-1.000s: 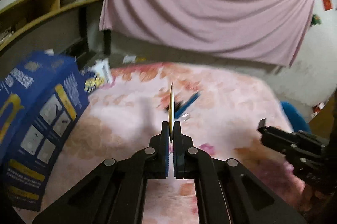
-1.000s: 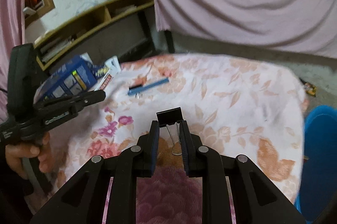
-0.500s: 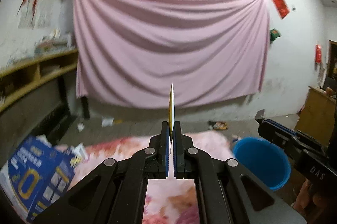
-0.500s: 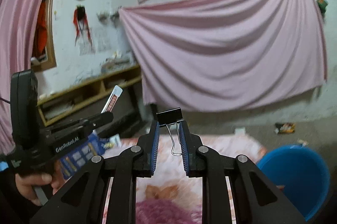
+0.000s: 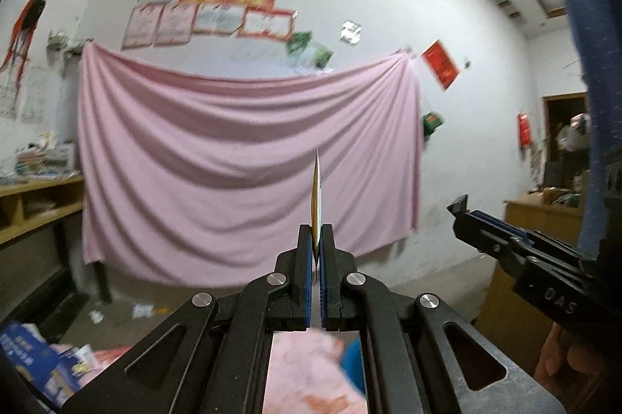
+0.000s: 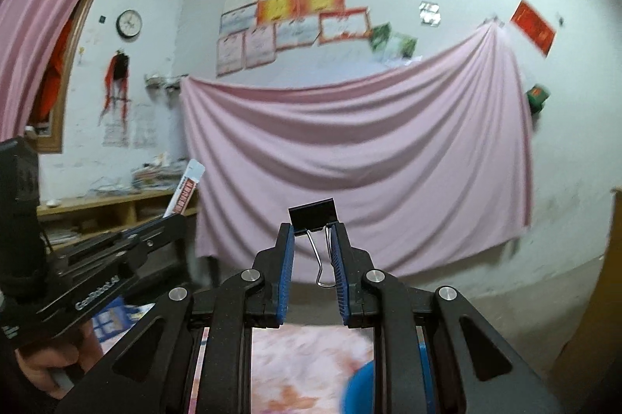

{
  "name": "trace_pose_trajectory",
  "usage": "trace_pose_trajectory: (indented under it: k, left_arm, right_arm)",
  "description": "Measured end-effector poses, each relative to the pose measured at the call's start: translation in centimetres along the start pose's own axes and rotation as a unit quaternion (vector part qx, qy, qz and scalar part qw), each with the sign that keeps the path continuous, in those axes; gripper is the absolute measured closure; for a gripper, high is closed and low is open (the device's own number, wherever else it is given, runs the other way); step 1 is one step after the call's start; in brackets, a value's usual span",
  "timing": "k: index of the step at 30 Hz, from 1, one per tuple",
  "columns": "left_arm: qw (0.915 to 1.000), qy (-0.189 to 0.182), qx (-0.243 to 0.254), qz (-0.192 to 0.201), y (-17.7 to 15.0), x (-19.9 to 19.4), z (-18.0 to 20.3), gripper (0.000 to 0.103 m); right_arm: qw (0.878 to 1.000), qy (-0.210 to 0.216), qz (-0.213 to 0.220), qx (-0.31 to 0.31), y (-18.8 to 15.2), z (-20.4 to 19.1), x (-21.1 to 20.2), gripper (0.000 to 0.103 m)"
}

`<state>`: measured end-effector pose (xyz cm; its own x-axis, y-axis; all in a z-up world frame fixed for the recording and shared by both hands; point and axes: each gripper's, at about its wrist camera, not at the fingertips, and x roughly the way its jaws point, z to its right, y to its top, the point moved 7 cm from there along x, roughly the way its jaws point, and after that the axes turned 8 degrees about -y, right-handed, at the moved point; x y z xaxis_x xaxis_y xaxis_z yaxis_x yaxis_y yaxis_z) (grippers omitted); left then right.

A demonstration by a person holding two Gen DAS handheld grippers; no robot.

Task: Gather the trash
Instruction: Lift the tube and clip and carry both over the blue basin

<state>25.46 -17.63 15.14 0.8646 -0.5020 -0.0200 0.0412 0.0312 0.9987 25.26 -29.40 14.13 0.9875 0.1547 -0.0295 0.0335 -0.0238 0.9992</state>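
Pink sheet draping wall ahead. My left gripper pinching thin flat packet edge-on: light, bendy, slipping easily. My right gripper squeezing binder clip by wire handles: stiff, springy, liable to pivot.

We see a matt pink cloth drape, a black binder clip with shiny wire handles, matt black plastic grippers, and wooden shelving.
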Motion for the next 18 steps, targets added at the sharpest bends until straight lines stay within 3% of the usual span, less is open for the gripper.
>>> trace_pose_trajectory:
  k: [5, 11, 18]
  left_arm:
    - [0.9996, -0.026, 0.012, -0.001, 0.2, 2.3, 3.5, 0.102]
    - [0.9977, -0.036, 0.024, -0.052, -1.1, 6.1, 6.5, 0.102]
    - [0.9921, -0.041, 0.027, -0.115, -4.7, 9.8, 7.5, 0.102]
  right_arm:
    - [0.999, -0.035, 0.015, 0.008, -0.3, 3.0, 0.0, 0.086]
    - [0.998, -0.067, 0.007, 0.019, -2.1, 6.5, 0.9, 0.086]
    - [0.996, -0.084, -0.021, 0.033, -4.8, 9.2, 2.3, 0.086]
